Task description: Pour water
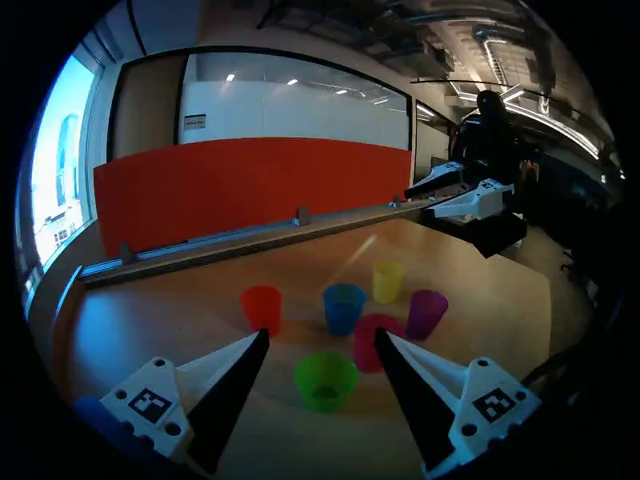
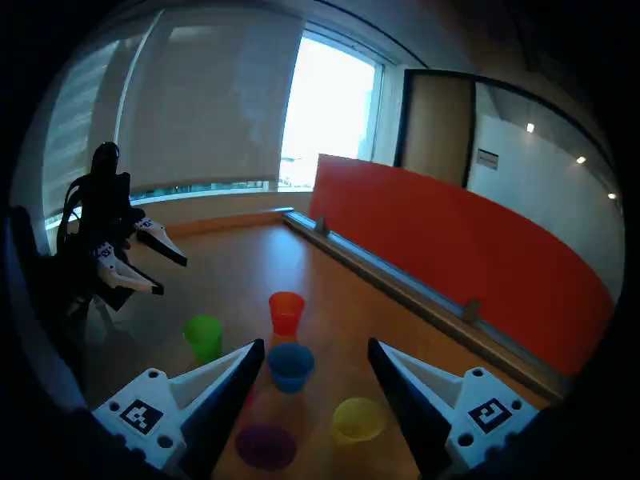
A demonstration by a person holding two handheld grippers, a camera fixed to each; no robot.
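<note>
The left gripper (image 1: 320, 340) hangs above the pale wooden table (image 1: 160, 320) with its fingers spread wide and nothing between them. Framed in that gap, but untouched, stands a translucent green plastic cup (image 1: 326, 382), the nearest of the set. This looks like lining up on a first cup rather than a grasp.

Just behind it is a pink plastic cup (image 1: 370, 340). Farther on come a blue plastic cup (image 1: 344, 308), an orange-red plastic cup (image 1: 262, 308) to its left and a purple plastic cup (image 1: 426, 314) to its right. A yellow plastic cup (image 1: 388, 280) is the farthest.

All six stand upright, mouths up, in a loose cluster. Most stand apart, though pink and green overlap from here. That spacing probably leaves room for fingers to close round one cup without knocking a neighbour. I cannot tell whether any cup holds water, so neither the source nor the target is clear.

The right gripper (image 2: 314, 348) approaches from the opposite side, equally agape and empty, with the blue cup lying between its fingertips in its own view. Pouring has not begun.

Beyond the table edge runs an orange-red partition panel (image 1: 240, 188).
</note>
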